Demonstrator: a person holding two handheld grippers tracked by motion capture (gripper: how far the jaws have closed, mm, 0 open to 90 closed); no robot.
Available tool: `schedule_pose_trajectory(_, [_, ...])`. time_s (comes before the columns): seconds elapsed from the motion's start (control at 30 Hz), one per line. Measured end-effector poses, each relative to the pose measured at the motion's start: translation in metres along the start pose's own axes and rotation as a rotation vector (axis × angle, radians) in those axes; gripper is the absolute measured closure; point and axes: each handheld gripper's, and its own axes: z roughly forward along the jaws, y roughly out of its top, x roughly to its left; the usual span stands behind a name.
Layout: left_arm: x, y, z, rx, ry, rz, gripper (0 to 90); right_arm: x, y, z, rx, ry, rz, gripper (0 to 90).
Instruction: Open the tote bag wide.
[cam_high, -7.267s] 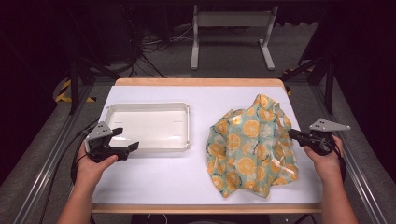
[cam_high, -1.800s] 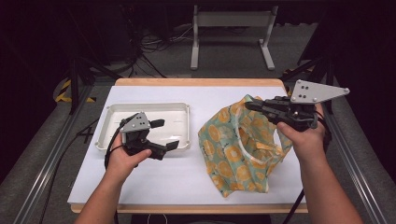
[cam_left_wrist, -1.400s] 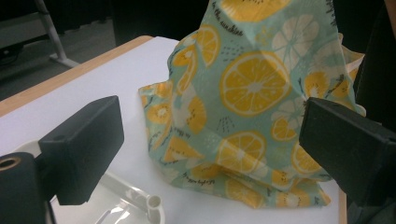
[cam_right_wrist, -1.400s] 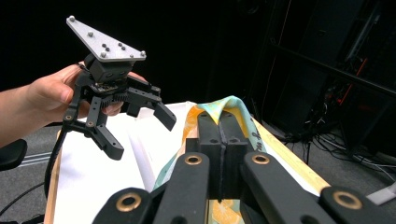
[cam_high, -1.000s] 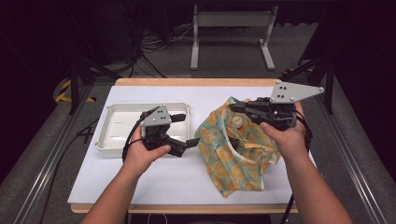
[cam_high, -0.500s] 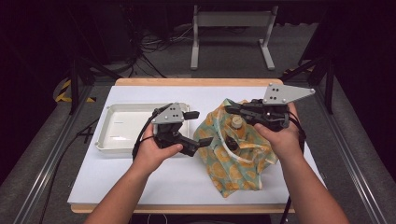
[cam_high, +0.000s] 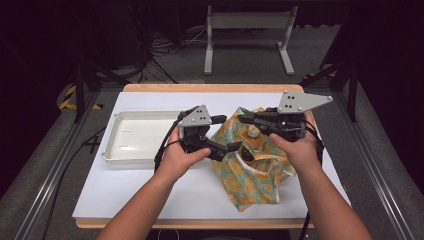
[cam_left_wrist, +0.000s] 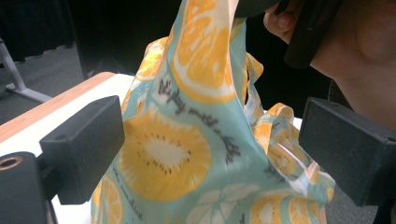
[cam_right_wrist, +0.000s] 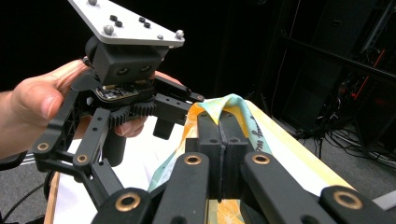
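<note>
Over white table (cam_high: 150, 190), right gripper (cam_high: 248, 119) jaws pinch bag (cam_high: 255, 175); left gripper (cam_high: 239, 147) jaws wide around it.

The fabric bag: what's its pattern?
Pale teal bag printed with orange citrus slices and dark script; clearest in the left gripper view.

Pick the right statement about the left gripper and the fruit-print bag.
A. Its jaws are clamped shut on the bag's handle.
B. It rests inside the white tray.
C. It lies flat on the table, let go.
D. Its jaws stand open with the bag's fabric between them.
D: in the left gripper view the left gripper has its two black jaws set wide apart on either side of the fruit-print bag, with no pad pressing on it.
</note>
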Motion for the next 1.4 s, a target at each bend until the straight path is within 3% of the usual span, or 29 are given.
schedule_pose_trajectory(0.23, [0.001, 0.000, 0.007, 0.007, -0.011, -0.001, 11.6, 0.001, 0.000, 0.003, 0.004, 0.009, 0.001, 90.0])
schedule_pose_trajectory(0.37, [0.002, -0.001, 0.009, 0.015, -0.019, 0.005, 19.3, 0.002, 0.000, 0.005, 0.004, 0.011, 0.002, 90.0])
schedule_pose_trajectory(0.87, [0.003, -0.002, 0.010, 0.035, -0.015, 0.027, 66.9, 0.002, -0.003, 0.003, 0.002, 0.014, 0.003, 90.0])
schedule_pose_trajectory(1.03, [0.005, -0.001, 0.008, 0.032, -0.008, 0.006, 82.4, 0.002, -0.006, 0.002, 0.006, 0.015, 0.006, 88.2])
schedule_pose_trajectory(1.27, [0.009, -0.001, 0.006, 0.019, 0.003, -0.007, 87.3, 0.001, -0.009, -0.012, -0.021, -0.006, 0.014, 72.4])
schedule_pose_trajectory(1.4, [0.010, -0.001, 0.004, 0.013, 0.000, -0.018, 87.5, 0.001, -0.014, -0.028, -0.035, -0.016, 0.026, 55.8])
